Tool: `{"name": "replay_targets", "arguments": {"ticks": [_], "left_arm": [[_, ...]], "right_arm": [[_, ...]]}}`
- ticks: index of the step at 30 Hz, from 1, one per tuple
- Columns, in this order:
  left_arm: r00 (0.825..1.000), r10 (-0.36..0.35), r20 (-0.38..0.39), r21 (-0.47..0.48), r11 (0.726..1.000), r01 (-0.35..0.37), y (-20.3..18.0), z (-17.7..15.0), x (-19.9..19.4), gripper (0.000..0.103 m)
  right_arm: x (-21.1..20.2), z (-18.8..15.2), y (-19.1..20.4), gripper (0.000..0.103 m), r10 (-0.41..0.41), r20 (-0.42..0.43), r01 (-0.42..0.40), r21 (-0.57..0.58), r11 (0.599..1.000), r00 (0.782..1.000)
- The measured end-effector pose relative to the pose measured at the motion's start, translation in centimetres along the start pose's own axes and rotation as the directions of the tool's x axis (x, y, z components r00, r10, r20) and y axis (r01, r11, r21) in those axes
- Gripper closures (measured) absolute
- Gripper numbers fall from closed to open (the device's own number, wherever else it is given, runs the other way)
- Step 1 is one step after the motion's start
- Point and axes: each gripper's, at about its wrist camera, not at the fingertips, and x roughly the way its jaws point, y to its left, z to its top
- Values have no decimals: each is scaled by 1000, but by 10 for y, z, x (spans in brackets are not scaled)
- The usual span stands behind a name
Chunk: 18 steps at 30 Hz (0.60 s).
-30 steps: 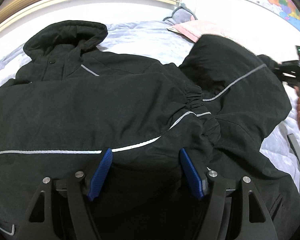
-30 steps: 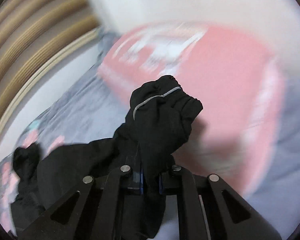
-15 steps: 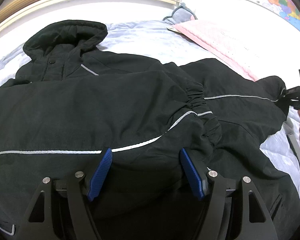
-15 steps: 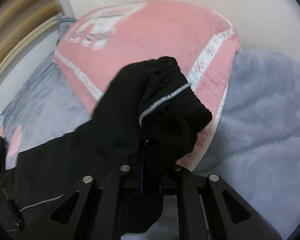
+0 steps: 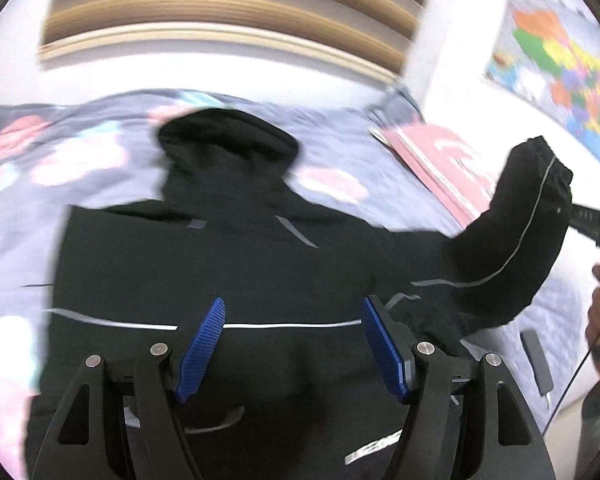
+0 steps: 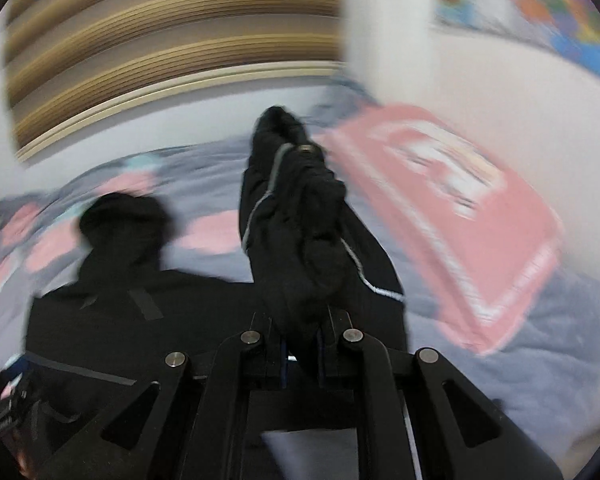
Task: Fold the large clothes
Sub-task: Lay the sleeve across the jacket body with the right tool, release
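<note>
Jacket (image 5: 228,280) is spread on bed (image 5: 80,168) — one sleeve (image 6: 296,232) is clamped by right gripper (image 6: 302,344), lifted; left gripper (image 5: 292,336) is spread wide, nothing gripped. Folding barely begun — body unfolded.

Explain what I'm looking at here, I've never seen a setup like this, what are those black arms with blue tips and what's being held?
There is no robot: a person holds a two-finger tool in each hand, each with a camera looking along its fingers. One picture comes from the left hand-held gripper; its blue-padded fingers stand apart, open, over a black hooded jacket spread on a bed with a flowery grey cover. The other picture comes from the right hand-held gripper, shut on the jacket's sleeve cuff, lifted off the bed. A pink pillow lies beyond it. Both pictures are blurred by motion.
</note>
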Motion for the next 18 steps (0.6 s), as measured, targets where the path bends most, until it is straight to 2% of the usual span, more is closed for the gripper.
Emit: {"name": "replay_targets", "arguments": {"ticks": [6,8,9,11,12,13,14,16,18], "left_arm": [[995,91,38,-121,989,-86,73,-13,-55,31],[994,93,50,-156,984,-84,92,-19,-66,31],[993,101,53,-166,982,-91,100,-23,-70,31],[992,114,54,-180,978,-102,115,-31,-77,31],[992,115,53,-183,978,-103,120,-34,-79,31],[992,118,49,-185,977,-107,125,-36,-78,31],[991,125,45,-186,976,-115,131,-39,-78,31],[990,136,33,-186,974,-127,140,-45,-76,31],[991,135,17,-195,972,-129,150,-47,-73,31]], "right_arm": [[-1,-18,160,86,136,-30,-138,-151,979,990],[-1,-30,204,85,183,-41,-187,-196,962,982],[1,-36,231,84,234,-56,-241,-212,947,971],[4,-47,255,83,315,-88,-327,-216,920,945],[5,-53,272,79,382,-120,-399,-217,891,917],[6,-57,281,69,411,-138,-433,-222,874,901],[4,-63,289,63,445,-149,-469,-242,850,883],[-3,-73,291,51,435,-109,-448,-294,845,894],[-2,-77,276,49,404,-85,-409,-320,855,911]]}}
